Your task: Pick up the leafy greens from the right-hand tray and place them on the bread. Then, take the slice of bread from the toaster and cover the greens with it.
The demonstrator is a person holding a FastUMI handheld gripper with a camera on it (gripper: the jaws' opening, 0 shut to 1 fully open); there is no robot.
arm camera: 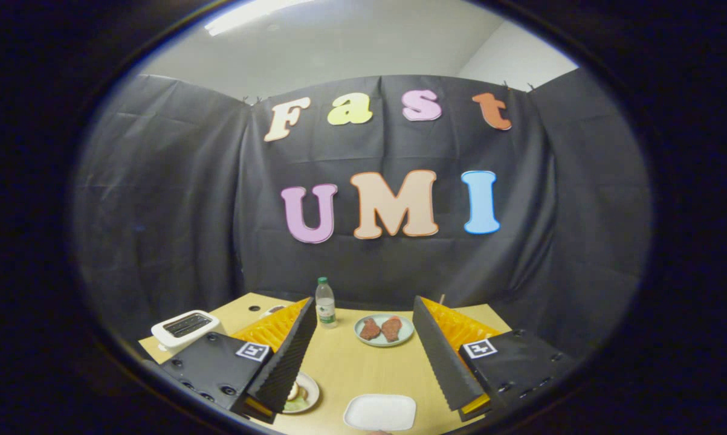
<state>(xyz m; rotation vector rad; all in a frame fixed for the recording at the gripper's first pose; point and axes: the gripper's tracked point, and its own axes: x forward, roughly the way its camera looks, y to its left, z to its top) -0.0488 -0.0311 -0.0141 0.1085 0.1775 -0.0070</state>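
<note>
White toaster [185, 328] with its dark slot sits just beyond the left finger; gripper [363, 362] fingers spread wide, holding nothing.

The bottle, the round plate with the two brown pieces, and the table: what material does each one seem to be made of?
Bottle: probably clear plastic, see-through with a green cap. Round plate: pale grey-green, smooth; ceramic or plastic, I cannot tell which. Table: light wood or wood-look laminate, matte tan. The gripper is open, fingers spread wide above the table.
</note>
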